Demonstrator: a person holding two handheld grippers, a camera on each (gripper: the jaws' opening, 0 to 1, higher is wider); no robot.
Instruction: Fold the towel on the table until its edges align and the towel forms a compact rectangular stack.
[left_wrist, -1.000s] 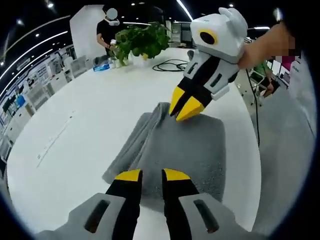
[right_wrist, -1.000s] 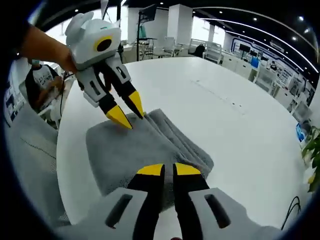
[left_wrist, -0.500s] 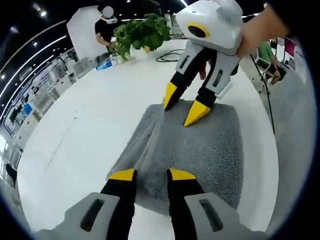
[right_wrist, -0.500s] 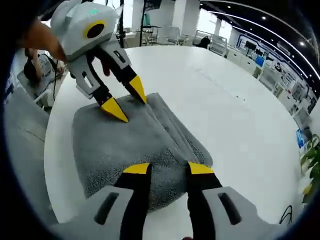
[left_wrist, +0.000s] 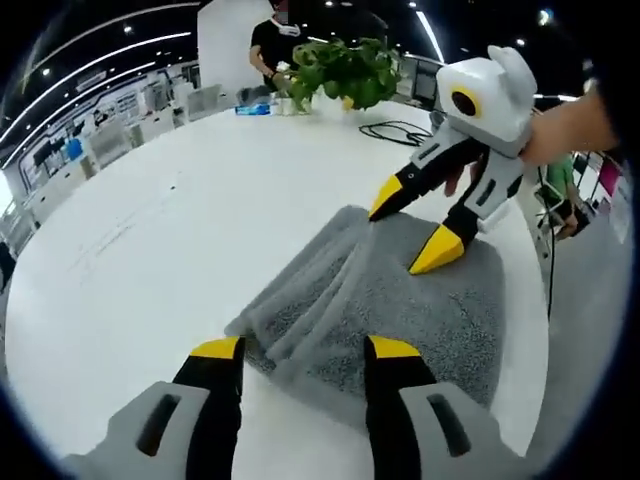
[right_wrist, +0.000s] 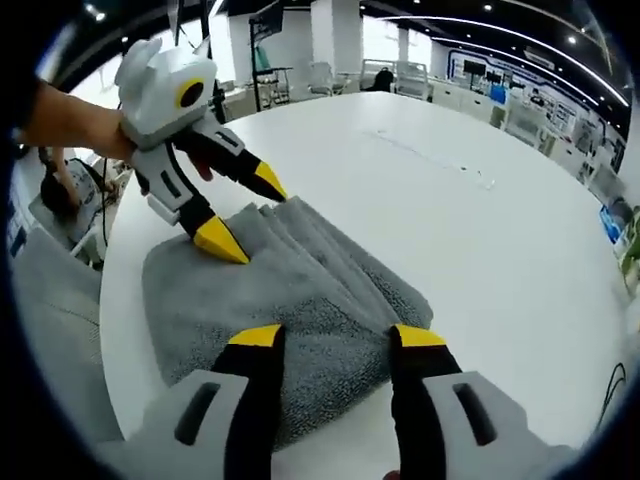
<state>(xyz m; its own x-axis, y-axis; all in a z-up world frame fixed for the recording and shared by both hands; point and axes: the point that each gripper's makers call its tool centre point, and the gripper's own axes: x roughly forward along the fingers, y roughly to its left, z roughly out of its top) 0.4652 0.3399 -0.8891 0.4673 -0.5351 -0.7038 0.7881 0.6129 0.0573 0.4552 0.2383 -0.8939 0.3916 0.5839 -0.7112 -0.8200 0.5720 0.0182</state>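
A grey towel (left_wrist: 400, 300) lies folded into a thick rectangle near the edge of the white table (left_wrist: 150, 230), its layered folds along one long side. My left gripper (left_wrist: 305, 350) stands open at one short end of the towel, jaws wide, nothing between them. My right gripper (left_wrist: 411, 224) is open at the opposite end, its yellow tips resting on or just above the cloth. In the right gripper view the towel (right_wrist: 290, 290) lies between my right gripper (right_wrist: 337, 337) and the left gripper (right_wrist: 244, 210), held by a hand.
A potted plant (left_wrist: 345, 70), a black cable (left_wrist: 395, 130) and a small blue item (left_wrist: 252, 108) sit at the table's far side, where a person (left_wrist: 280, 40) stands. A grey chair (right_wrist: 50, 290) is beside the table edge. Bare tabletop (right_wrist: 480, 250) spreads beyond the towel.
Both grippers went from nearly shut to wide open. Both views have shifted a little; the towel stays folded in place.
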